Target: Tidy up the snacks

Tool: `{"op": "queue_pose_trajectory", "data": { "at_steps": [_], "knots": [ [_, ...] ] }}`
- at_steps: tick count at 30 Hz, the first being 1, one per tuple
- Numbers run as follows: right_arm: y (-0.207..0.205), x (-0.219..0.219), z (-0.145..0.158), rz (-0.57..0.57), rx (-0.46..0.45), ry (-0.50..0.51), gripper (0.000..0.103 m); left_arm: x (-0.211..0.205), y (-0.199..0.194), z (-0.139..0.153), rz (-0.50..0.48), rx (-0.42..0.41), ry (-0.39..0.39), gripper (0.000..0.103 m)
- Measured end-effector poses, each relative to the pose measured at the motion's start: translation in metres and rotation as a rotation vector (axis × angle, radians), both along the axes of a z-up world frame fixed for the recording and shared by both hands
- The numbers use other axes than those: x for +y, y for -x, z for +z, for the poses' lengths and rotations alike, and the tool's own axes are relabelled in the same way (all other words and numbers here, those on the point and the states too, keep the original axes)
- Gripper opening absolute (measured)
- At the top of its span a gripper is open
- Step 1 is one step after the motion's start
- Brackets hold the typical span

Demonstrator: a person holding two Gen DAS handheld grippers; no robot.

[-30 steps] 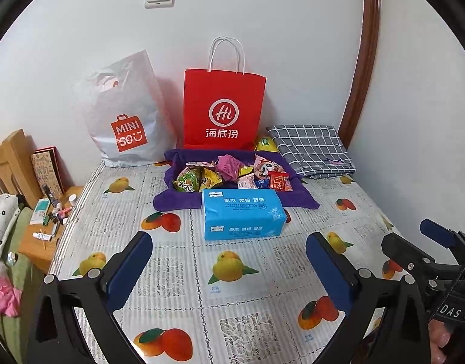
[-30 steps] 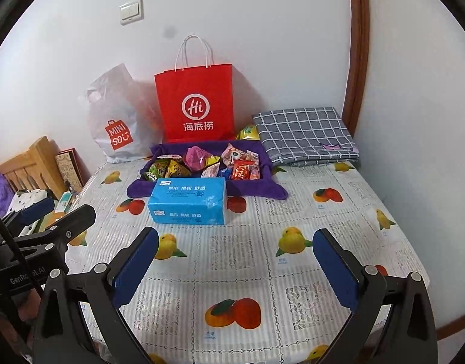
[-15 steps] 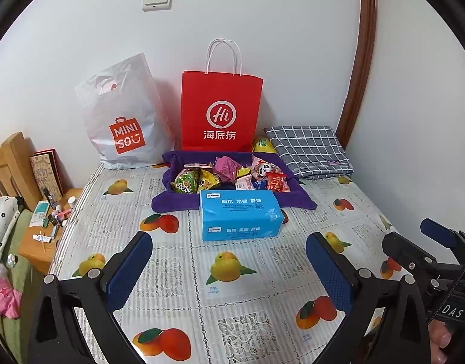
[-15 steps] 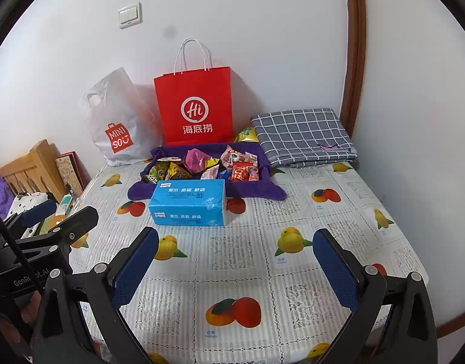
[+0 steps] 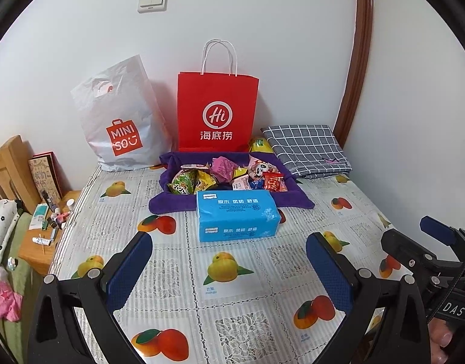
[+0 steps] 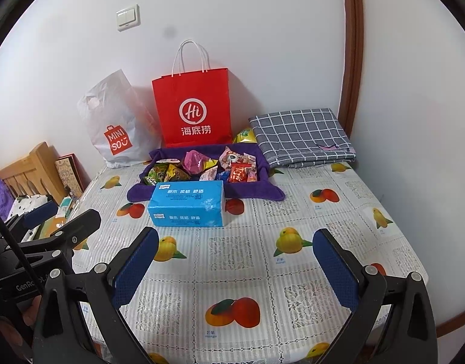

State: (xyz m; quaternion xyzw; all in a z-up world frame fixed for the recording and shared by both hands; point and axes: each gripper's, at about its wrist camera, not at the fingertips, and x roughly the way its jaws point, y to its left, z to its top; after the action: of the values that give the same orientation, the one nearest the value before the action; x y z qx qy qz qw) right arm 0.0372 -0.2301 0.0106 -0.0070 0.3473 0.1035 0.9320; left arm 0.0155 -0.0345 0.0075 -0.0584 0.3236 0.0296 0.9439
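Observation:
Several bright snack packets (image 5: 226, 174) (image 6: 202, 166) lie in a heap on a purple cloth (image 5: 171, 204) (image 6: 250, 192) at the far middle of the table. A blue tissue pack (image 5: 237, 215) (image 6: 188, 207) lies just in front of the cloth. My left gripper (image 5: 227, 268) is open and empty, above the near table, well short of the pack. My right gripper (image 6: 235, 265) is open and empty too, beside it on the right; it also shows at the right edge of the left wrist view.
A red paper bag (image 5: 217, 112) (image 6: 193, 109) and a white Miniso plastic bag (image 5: 120, 121) (image 6: 115, 127) stand against the back wall. A folded grey checked cloth (image 5: 305, 148) (image 6: 302, 135) lies at the back right. A small wooden stand with clutter (image 5: 41, 236) is left of the fruit-print tablecloth (image 5: 232, 309).
Both views have pulled back and tilted slightly; the snacks and tissue pack sit a little farther off. Nothing on the table has moved and both grippers stay open.

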Motion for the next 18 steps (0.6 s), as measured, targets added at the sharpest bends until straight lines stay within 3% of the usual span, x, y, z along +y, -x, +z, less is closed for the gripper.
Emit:
{"op": "queue_pose_trajectory", "data": {
  "at_steps": [18],
  "knots": [
    [0.0000,-0.0004,0.0031,-0.005,-0.003,-0.004,0.100,-0.0020,-0.0009,0.0003,-0.003,-0.001,0.001,0.102]
  ]
}}
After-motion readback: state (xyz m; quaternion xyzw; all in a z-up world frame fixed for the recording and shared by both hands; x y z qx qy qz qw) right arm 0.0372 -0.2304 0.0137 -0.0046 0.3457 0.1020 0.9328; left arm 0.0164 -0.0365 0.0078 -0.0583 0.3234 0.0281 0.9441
